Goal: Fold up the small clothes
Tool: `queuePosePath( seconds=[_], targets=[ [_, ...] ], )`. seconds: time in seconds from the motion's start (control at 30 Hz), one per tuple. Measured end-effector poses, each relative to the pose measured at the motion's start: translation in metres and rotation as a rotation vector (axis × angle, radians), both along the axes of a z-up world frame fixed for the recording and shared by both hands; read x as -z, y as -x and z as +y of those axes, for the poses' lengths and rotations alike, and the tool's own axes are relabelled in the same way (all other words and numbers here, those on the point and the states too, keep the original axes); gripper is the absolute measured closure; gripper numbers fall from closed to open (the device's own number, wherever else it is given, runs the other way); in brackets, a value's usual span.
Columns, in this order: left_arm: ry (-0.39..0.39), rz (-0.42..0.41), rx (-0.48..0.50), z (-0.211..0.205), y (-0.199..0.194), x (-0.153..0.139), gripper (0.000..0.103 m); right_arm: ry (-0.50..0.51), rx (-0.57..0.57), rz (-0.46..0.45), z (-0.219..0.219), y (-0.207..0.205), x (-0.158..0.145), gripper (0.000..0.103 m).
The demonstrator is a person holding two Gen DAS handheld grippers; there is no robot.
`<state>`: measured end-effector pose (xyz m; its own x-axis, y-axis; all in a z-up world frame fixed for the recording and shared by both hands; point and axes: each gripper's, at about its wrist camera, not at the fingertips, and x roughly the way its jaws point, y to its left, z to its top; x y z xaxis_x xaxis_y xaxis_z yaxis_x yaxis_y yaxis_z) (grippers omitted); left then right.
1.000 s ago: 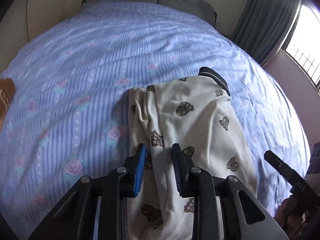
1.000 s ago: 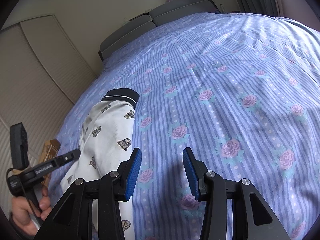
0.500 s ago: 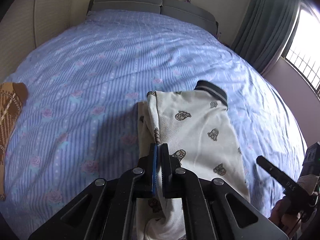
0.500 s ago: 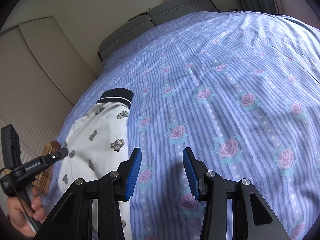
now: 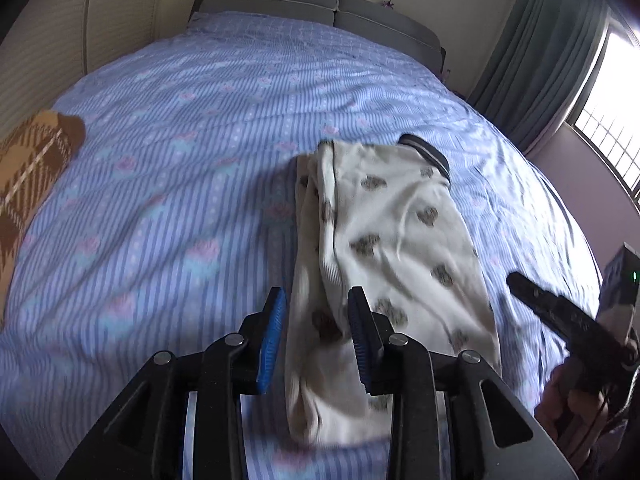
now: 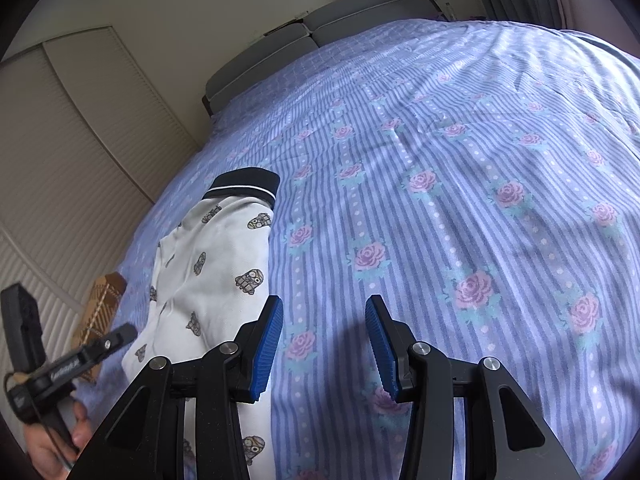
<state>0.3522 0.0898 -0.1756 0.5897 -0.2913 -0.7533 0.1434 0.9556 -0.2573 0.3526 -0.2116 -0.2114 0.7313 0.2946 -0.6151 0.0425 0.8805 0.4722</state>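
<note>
bedspread (image 6: 480,200) right: open | left: garment (image 5: 392,240), brown cloth (image 5: 28,176)

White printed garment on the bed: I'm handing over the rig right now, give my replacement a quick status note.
Left gripper: open, astride the bunched left edge of the white printed garment, not clamped.
Right gripper: open, empty, over bare bedsheet just right of the garment.
Garment lies lengthwise on the bed, dark cuff toward the headboard, already narrowed by a fold lengthwise.
A brown plaid garment waits at the far left.
Left: fold the white one crosswise, then the plaid one.
</note>
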Motion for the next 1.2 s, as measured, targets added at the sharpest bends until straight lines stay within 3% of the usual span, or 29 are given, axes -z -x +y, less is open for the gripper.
queuePosePath(
  seconds=[0.27, 0.33, 0.4, 0.5, 0.73, 0.97, 1.2],
  targets=[
    [-0.019, 0.043, 0.004, -0.001, 0.040, 0.020, 0.072, 0.075, -0.027, -0.048, 0.012, 0.029, -0.022, 0.059],
    [-0.029, 0.049, 0.002, 0.001, 0.043, 0.028, 0.081, 0.107, -0.048, -0.049, 0.021, 0.039, -0.026, 0.059],
    [0.021, 0.056, -0.018, 0.010, 0.049, 0.032, 0.085, 0.148, -0.078, -0.062, 0.031, 0.053, -0.029, 0.059],
    [0.085, 0.038, -0.026, 0.017, 0.058, 0.026, 0.090, 0.248, -0.121, -0.093, 0.049, 0.076, -0.029, 0.059],
    [0.054, 0.026, 0.008, 0.008, 0.078, 0.013, 0.091, 0.314, -0.215, -0.132, 0.074, 0.097, -0.028, 0.059],
    [0.124, 0.056, -0.044, 0.019, 0.071, 0.026, 0.090, 0.406, -0.262, -0.086, 0.087, 0.096, -0.003, 0.059],
    [0.133, 0.044, -0.065, 0.023, 0.073, 0.026, 0.088, 0.399, -0.239, -0.001, 0.081, 0.083, 0.016, 0.059]
  ],
)
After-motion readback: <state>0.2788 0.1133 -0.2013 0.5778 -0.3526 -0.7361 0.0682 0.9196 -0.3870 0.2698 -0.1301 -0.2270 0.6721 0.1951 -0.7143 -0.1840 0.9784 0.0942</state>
